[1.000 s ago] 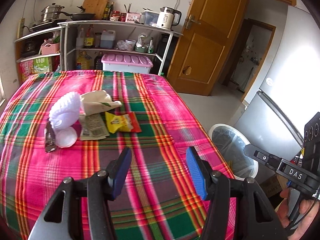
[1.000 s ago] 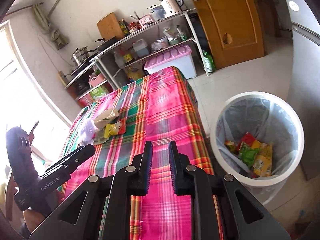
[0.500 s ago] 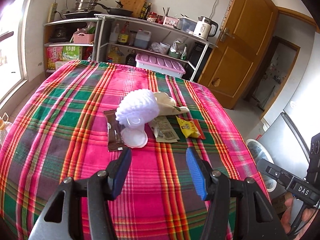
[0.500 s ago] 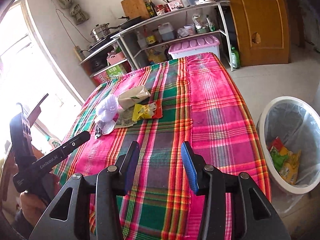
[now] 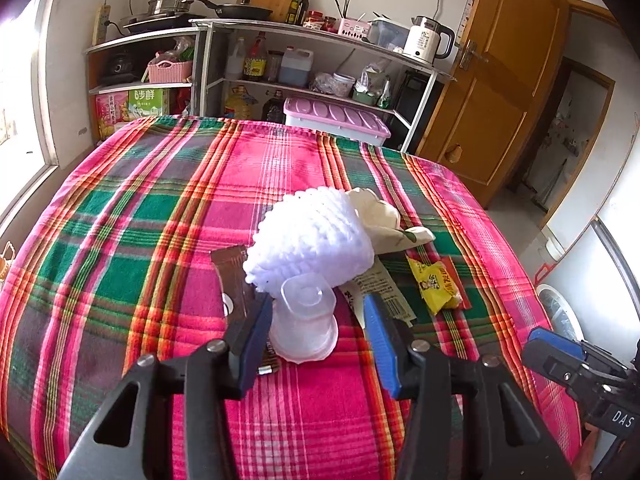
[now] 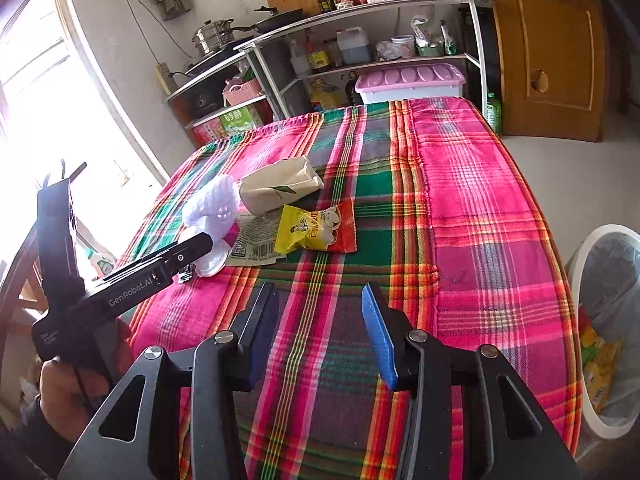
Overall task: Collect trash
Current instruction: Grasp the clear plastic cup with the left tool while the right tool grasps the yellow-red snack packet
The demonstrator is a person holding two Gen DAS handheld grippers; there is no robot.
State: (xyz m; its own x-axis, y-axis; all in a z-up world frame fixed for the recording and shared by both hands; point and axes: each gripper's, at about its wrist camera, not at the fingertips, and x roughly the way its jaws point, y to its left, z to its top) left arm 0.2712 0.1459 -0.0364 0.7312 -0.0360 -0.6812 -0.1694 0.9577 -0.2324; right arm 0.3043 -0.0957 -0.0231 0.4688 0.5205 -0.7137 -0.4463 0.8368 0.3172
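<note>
A pile of trash lies on the plaid tablecloth point(image 5: 120, 240): a white foam net point(image 5: 312, 236), a clear plastic cup point(image 5: 304, 320) on its side, a brown wrapper point(image 5: 234, 280), a grey printed wrapper point(image 5: 384, 292), a yellow-red snack bag point(image 5: 438, 284) and a cream paper bag point(image 5: 380, 216). My left gripper point(image 5: 316, 340) is open, its jaws on either side of the cup, not touching it. My right gripper point(image 6: 320, 332) is open and empty above the cloth, short of the snack bag point(image 6: 316, 226). The left gripper also shows in the right wrist view point(image 6: 188, 256).
A white bin point(image 6: 604, 332) with a liner and snack wrappers inside stands on the floor right of the table. Kitchen shelves point(image 5: 304, 64) and a pink-lidded box point(image 5: 336, 120) stand behind the table. A wooden door point(image 5: 496, 80) is at the right.
My left gripper has moved forward to the pile, so the cup now sits between its jaws. My right gripper has opened and swung from the bin toward the table.
</note>
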